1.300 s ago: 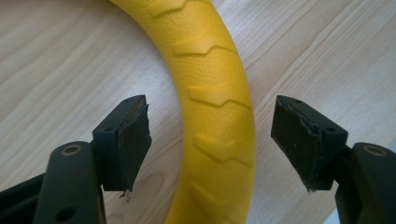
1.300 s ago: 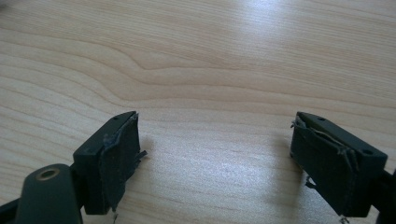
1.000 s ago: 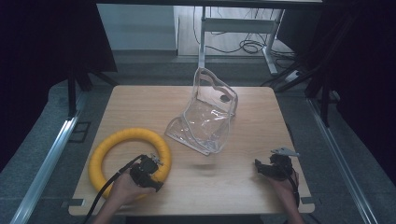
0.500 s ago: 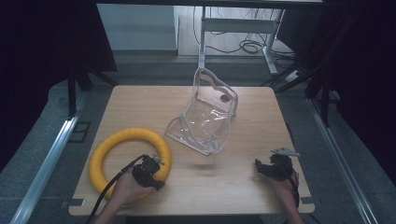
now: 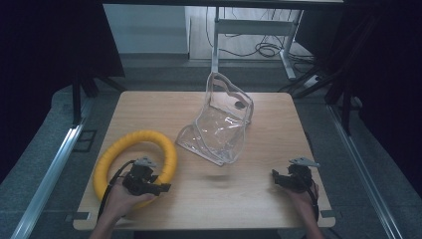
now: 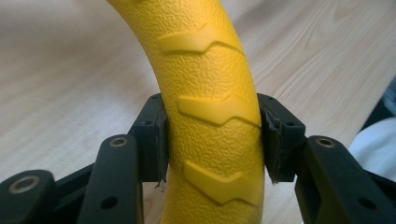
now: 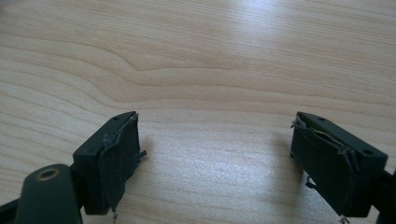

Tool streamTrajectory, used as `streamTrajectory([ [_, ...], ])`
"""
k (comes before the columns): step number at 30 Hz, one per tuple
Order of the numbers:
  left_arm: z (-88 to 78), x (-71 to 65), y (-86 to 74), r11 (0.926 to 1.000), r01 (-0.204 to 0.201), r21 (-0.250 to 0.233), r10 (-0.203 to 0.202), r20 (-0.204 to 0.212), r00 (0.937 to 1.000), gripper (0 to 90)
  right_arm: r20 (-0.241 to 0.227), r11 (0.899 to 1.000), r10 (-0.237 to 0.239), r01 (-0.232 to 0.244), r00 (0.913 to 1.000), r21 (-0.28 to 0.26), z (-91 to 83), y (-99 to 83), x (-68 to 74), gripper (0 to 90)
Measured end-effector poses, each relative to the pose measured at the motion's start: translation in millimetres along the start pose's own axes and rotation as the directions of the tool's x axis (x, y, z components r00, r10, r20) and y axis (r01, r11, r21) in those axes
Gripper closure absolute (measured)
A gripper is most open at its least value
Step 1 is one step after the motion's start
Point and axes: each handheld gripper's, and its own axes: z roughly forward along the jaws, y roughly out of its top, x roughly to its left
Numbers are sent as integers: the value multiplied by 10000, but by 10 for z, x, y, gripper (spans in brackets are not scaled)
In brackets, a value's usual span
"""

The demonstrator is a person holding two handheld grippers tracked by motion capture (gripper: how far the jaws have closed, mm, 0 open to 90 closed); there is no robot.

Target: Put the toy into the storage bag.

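Note:
A yellow textured ring (image 5: 119, 149) lies at the front left of the wooden table (image 5: 149, 109). My left gripper (image 5: 158, 185) grips the ring's near right part. In the left gripper view both pads (image 6: 161, 140) press on the sides of the ring (image 6: 212, 93); the jaws have just been closing on it. A clear plastic bag (image 5: 219, 124) with handles stands slumped at the table's middle. My right gripper (image 5: 276, 178) rests at the front right, and its jaws (image 7: 215, 154) stand wide apart over bare wood with nothing between them.
A metal desk frame (image 5: 249, 25) and cables (image 5: 263, 50) stand on the floor beyond the table's far edge. Dark curtains hang on both sides. Bare wood lies between the two hands.
The left gripper's jaws have closed onto the ring. The left hand has shifted slightly and risen with the ring's near part. The right hand has kept still.

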Motion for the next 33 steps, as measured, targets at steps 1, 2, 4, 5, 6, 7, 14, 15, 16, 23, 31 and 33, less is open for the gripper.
streamTrajectory([
  [1, -80, 12, 6, 9990, 17, -438, -15, 33, 10000, 502, 11, 10000, 10, -10, 10000, 7, -1, 0, -1, 160],
  [2, -80, 12, 6, 9990, 17, -438, -15, 33, 10000, 502, 10, 10000, 19, -19, 10000, 7, -1, 0, 0, 160],
  [4, -218, 33, 14, 9937, 114, -1114, -114, 8, 9999, 502, 25, 10000, 29, -29, 10000, 8, -1, 0, -1, 160],
  [5, -218, 33, 14, 9937, 114, -1114, -114, 8, 9999, 502, 26, 10000, 33, -33, 10000, 6, -1, 0, -1, 160],
  [6, -298, 51, 14, 9897, 114, -1427, -114, 7, 9999, 502, 27, 10000, 30, -30, 10000, 6, -1, 1, -1, 160],
  [7, -338, 59, 12, 9868, 151, -1615, -151, 11, 9999, 502, 28, 10000, 31, -31, 10000, 2, -1, 1, -2, 160],
  [14, -596, 64, 103, 9600, 25, -2801, -127, -346, 9993, 503, 41, 10000, 34, -34, 10000, -6, 0, 1, -3, 160],
  [15, -596, 64, 103, 9600, 25, -2801, -127, -346, 9993, 504, 45, 10000, 45, -45, 10000, -1, -1, 1, -2, 160],
  [16, -633, 72, 122, 9546, 3, -2979, -129, -402, 9991, 504, 45, 10000, 49, -49, 10000, 0, -1, 1, -2, 160],
  [23, -806, 106, 190, 9135, -61, -4068, -183, -562, 9983, 506, 39, 10000, 54, -54, 10000, -5, 0, 0, -3, 160],
  [31, -889, 15, 277, 8914, -363, -4517, 71, -662, 9978, 505, 45, 10000, 73, -73, 10000, -9, 0, 1, -3, 160],
  [33, -911, -7, 300, 8867, -433, -4602, 136, -677, 9976, 505, 42, 10000, 81, -81, 10000, -12, -1, 1, -2, 160],
])
